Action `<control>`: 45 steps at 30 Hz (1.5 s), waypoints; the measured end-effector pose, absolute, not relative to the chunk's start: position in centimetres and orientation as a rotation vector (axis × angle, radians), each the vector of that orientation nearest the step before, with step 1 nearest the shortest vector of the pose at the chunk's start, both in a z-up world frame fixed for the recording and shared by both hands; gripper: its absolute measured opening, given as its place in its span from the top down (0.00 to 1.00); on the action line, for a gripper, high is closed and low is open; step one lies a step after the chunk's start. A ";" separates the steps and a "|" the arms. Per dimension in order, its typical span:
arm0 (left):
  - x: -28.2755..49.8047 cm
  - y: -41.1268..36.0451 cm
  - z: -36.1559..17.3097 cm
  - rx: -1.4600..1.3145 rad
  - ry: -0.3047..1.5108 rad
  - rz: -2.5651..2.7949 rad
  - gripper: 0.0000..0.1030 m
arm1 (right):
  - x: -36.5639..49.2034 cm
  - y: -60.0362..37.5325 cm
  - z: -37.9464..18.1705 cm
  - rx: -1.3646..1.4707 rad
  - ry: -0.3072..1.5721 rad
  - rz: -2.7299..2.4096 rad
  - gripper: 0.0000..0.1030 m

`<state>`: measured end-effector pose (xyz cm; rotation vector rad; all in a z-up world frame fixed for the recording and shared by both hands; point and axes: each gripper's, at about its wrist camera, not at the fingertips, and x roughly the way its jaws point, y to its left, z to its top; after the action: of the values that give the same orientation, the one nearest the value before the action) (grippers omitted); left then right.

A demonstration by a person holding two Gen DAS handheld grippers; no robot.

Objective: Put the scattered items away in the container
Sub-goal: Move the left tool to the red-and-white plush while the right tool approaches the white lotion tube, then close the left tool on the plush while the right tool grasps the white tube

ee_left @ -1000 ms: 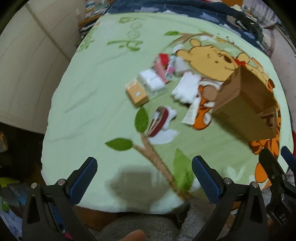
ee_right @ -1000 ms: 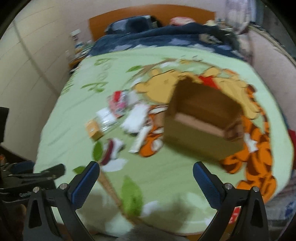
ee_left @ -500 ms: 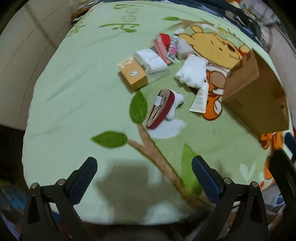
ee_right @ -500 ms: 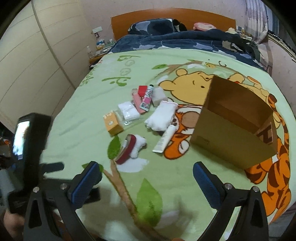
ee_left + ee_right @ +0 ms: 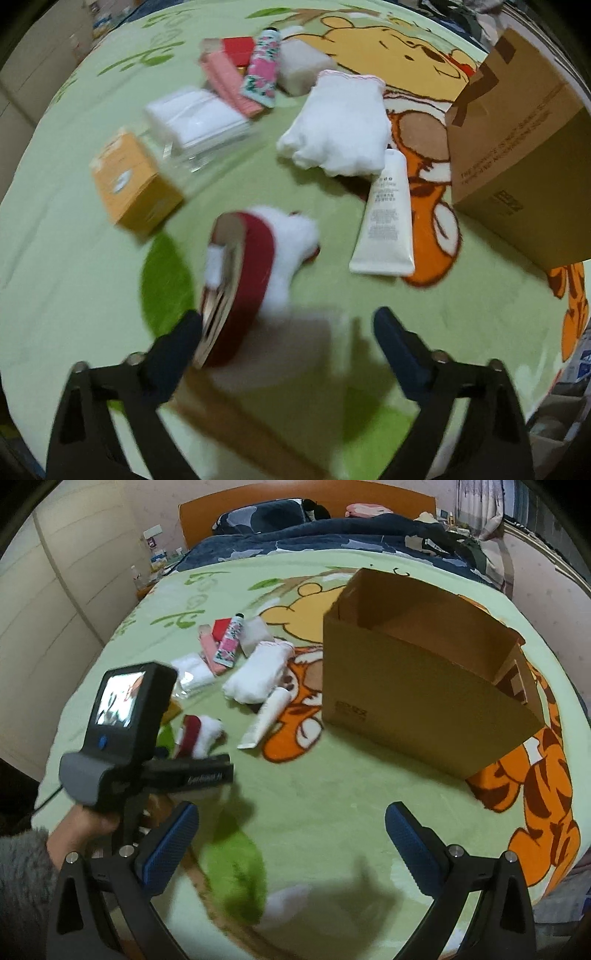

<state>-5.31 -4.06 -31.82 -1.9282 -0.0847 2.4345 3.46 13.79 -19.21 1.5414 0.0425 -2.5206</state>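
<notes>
Left tool: closing, spread, left finger at red headband | right tool: spread, empty

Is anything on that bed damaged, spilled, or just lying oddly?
Nothing looks spilled or broken. The oddest thing is the red-and-white fluffy item, which stands up on its edge rather than lying flat. The cardboard box sits open and looks empty as far as its inside shows, while the cream tube and other bits lie scattered beside it.
</notes>
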 end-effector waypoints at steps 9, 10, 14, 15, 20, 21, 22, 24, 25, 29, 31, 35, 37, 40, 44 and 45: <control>-7.1 -5.5 -33.5 -1.839 -0.050 2.509 0.17 | 1.7 12.1 -23.4 1.516 0.113 -2.513 0.00; -7.3 -5.9 -33.6 -1.838 -0.056 2.515 0.17 | 0.8 11.6 -24.0 1.506 0.119 -2.515 0.00; -7.7 -7.9 -34.6 -1.864 -0.127 2.537 0.17 | -2.5 9.4 -26.2 1.475 0.123 -2.518 0.00; -7.7 -8.2 -34.8 -1.862 -0.139 2.540 0.17 | -3.3 9.0 -26.6 1.472 0.116 -2.516 0.00; -7.7 -8.2 -35.4 -1.824 -0.094 2.552 0.17 | -6.9 7.2 -29.0 1.492 0.062 -2.474 0.00; -7.7 -8.3 -35.5 -1.820 -0.092 2.552 0.16 | -7.4 6.9 -29.5 1.496 0.055 -2.469 0.00; -7.7 -8.6 -35.6 -1.822 -0.112 2.545 0.16 | -7.6 6.8 -29.7 1.484 0.044 -2.449 0.00; -7.8 -9.2 -35.8 -1.825 -0.148 2.532 0.16 | -7.9 6.3 -29.8 1.465 0.035 -2.422 0.00; -7.7 -9.3 -35.8 -1.821 -0.149 2.528 0.16 | -8.0 6.1 -29.8 1.460 0.035 -2.415 0.00; -7.4 -9.8 -35.7 -1.811 -0.138 2.524 0.16 | -8.4 6.4 -29.8 1.483 0.012 -2.438 0.00; -7.2 -9.8 -35.6 -1.810 -0.136 2.528 0.16 | -8.8 6.7 -30.2 1.518 -0.009 -2.444 0.00; -7.1 -9.4 -35.8 -1.817 -0.114 2.555 0.16 | -9.9 6.4 -31.3 1.593 0.026 -2.461 0.00; -7.4 -8.9 -35.9 -1.824 -0.095 2.571 0.16 | -10.5 6.1 -32.1 1.639 0.044 -2.457 0.04; -7.5 -8.4 -36.1 -1.833 -0.093 2.591 0.16 | -11.3 5.9 -33.5 1.720 0.066 -2.424 0.21; -7.6 -8.4 -36.3 -1.847 -0.097 2.596 0.16 | -12.2 5.5 -35.2 1.812 0.131 -2.400 0.33; -7.6 -8.3 -36.3 -1.851 -0.094 2.598 0.16 | -12.3 5.3 -35.4 1.817 0.148 -2.397 0.33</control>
<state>-7.58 -8.34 -36.32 -1.8510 -0.0941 2.5975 -12.34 5.35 -35.37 1.8171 0.1478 -2.3973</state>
